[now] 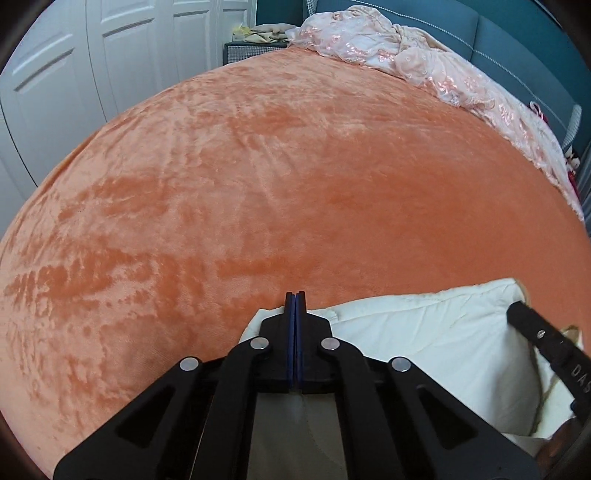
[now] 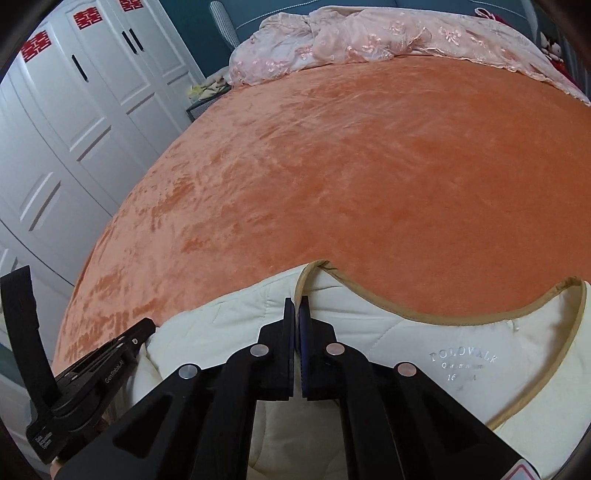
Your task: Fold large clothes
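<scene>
A cream quilted jacket with tan trim [image 2: 424, 343] is held up over the near edge of an orange bed [image 2: 369, 184]. Its neckline and inner label face the right wrist camera. My right gripper [image 2: 297, 302] is shut on the jacket's upper edge by the collar. My left gripper [image 1: 295, 295] is shut on the jacket's [image 1: 424, 332] other upper edge. Each gripper shows in the other's view: the right one at the right edge [image 1: 517, 310], the left one at lower left [image 2: 147, 325].
The orange plush bed cover [image 1: 258, 184] spreads ahead. A crumpled pink lace cloth [image 2: 351, 40] lies along the far side against a teal headboard [image 1: 498, 33]. White wardrobe doors [image 2: 74, 129] stand to the left. A small nightstand with folded items [image 1: 258, 40] sits beyond.
</scene>
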The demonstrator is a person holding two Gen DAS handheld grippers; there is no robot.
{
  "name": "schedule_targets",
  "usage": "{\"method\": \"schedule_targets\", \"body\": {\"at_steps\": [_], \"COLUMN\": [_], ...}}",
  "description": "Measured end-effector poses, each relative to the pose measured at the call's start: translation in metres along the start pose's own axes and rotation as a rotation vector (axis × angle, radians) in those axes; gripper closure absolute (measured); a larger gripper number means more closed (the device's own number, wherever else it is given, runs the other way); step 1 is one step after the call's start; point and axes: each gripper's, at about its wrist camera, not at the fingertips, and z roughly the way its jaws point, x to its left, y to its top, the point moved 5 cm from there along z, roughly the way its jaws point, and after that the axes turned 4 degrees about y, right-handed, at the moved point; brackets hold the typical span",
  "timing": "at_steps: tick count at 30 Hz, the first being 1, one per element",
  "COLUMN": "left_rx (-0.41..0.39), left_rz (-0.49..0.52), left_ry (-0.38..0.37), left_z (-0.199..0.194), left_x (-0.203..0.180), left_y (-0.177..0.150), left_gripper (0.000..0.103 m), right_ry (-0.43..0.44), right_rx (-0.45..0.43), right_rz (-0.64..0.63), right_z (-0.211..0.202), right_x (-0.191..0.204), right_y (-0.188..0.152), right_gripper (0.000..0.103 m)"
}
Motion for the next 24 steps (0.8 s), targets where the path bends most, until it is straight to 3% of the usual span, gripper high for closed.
{"method": "schedule_targets", "body": {"at_steps": [5, 13, 15, 18, 19, 21, 24], "left_rx": [-0.028, -0.059, -0.059, -0.045, -0.041, -0.027, -0.06], "left_rz": [0.034, 0.067, 0.055, 0.008, -0.008, -0.034, 0.004], "left_ry": [0.057, 0.115, 0.105, 0.048, 0.028, 0.007, 0.04], "left_z": [0.006, 0.015, 0.014, 0.014, 0.014, 0.01, -0.023], "left_x": [-0.003, -0.007, -0.005, 0.002, 0.005, 0.008, -0.003], "left_y": [-0.004, -0.008, -0.008, -0.006, -0.005, -0.003, 0.003], "left_gripper": [0.103, 0.103, 0.103, 0.103, 0.103, 0.103, 0.103], "right_ry": [-0.084, -0.087, -0.074, -0.099, -0.109, -0.144, -0.224], "right_rx": [0.041, -0.016, -0.081, -0.28, -0.306, -0.298, -0.288], "right_rz": [-0.048, -0.028, 0.004, 0.093, 0.119, 0.156, 0.179], "right_z": [0.024, 0.026, 0.007, -0.059, -0.079, -0.115, -0.161], "right_x": [-0.002, -0.009, -0.011, -0.031, -0.041, -0.068, -0.12], "right_y": [-0.013, -0.017, -0.011, 0.0, 0.001, -0.004, -0.025], "right_gripper": [0.102, 0.103, 0.103, 0.095, 0.095, 0.095, 0.089]}}
